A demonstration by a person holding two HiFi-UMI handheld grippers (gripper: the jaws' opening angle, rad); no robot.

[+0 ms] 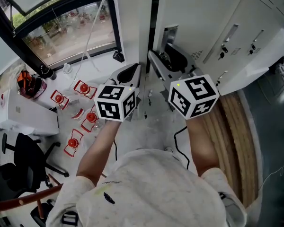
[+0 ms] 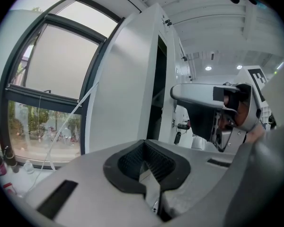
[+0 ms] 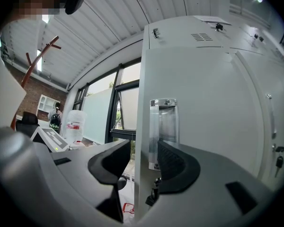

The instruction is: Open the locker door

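The right claw [image 3: 139, 162] is hovering released, its jaws standing apart and straddling the free edge of the locker door [image 3: 203, 108]. One pad is sitting behind the edge and the other in front of the face, with the handle [image 3: 163, 122] just ahead of that pad. It is probably lining up this way so that a squeeze can pinch the panel and swing it outward. The left claw [image 2: 150, 187] is idling beside it, clenched on nothing, likely so as not to be blocking the swing.

Pale floor [image 1: 151, 126]: four red-topped items [image 1: 91, 117], black chair [image 1: 19, 161].
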